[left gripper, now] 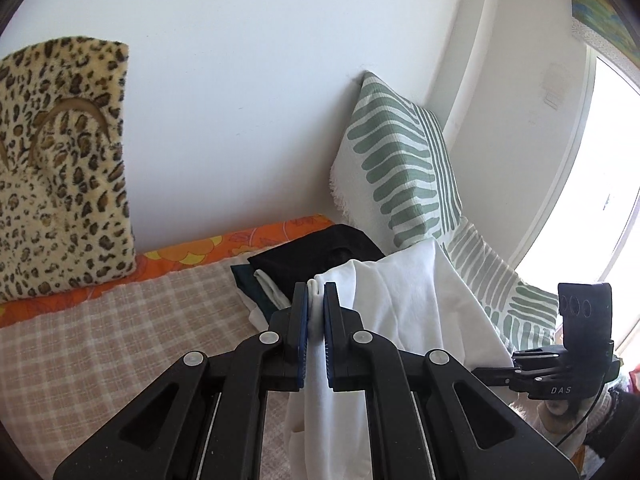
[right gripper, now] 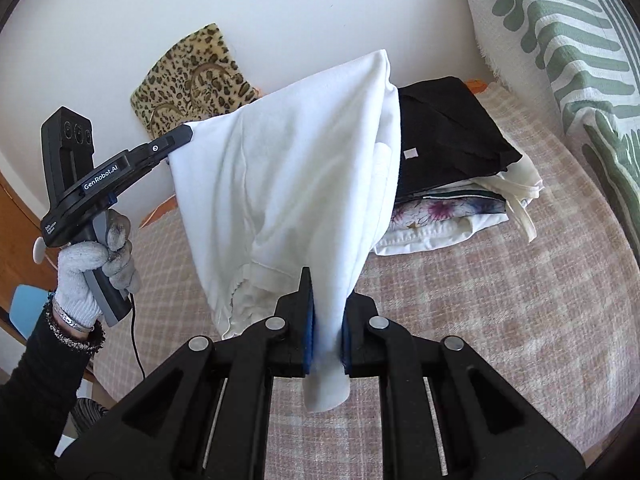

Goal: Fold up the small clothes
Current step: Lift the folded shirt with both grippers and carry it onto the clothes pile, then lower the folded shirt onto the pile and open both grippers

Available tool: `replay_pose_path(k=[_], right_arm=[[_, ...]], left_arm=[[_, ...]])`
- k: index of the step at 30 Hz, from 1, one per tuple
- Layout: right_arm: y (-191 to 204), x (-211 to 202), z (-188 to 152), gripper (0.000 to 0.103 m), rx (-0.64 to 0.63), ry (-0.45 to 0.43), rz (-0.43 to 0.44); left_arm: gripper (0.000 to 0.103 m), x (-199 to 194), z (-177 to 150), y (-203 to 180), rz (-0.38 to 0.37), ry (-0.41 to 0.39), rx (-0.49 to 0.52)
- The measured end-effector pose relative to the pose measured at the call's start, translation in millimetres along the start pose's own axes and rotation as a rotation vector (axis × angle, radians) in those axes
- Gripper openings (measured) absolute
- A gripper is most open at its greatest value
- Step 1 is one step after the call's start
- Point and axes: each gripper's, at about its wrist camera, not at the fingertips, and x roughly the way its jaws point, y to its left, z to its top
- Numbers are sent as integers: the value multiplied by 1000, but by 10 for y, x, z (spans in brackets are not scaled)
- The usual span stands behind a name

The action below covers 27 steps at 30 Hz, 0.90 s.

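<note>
Left gripper point(left gripper: 316, 292) clamped on one edge of the white garment point(right gripper: 288, 168), right gripper point(right gripper: 326, 304) clamped on another. Garment hanging between both, raised above the checked blanket point(right gripper: 480, 300). Beyond the fingertips, a stack of folded clothes point(right gripper: 452, 160).

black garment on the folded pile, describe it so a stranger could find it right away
Find the green-striped pillow against the wall. On the checked bedcover beside it sits a folded pile; the black garment lies on top, the only black piece, above floral and white layers.
</note>
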Motion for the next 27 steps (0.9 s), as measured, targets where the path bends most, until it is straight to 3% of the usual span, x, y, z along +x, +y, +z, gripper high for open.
replay_pose_path(k=[9,12,15,17,18,19,20,21,23,27], right_arm=[[-648,74,727,11,35,-30,-73],[-806,225,933,11,47,-29,-83],[-866,445,1012,12,20,-2,-120],[-847,544,1009,17,-7,-2,-214],[-836,584,1003,29,-17,6,-250],[-816,601,988,44,-26,3,-273],[-790,594,966,50,-37,-11,-289],[-759,582,947,55,-49,-26,-303],[-688,542,916,55,-66,-40,-321],[-570,394,861,56,-64,-76,-354]], left_arm=[[5,733,457,-123,7,-11,-2],[5,918,505,-63,53,-16,2],[7,1077,516,-40,165,-12,76],[8,1104,516,-5,185,7,74],[10,1089,515,14,175,15,60],[13,1056,514,24,171,13,47],[20,1017,509,17,170,8,50],[26,998,514,-9,171,5,52],[55,945,506,-41,158,0,48],[59,803,433,-154,143,10,53]])
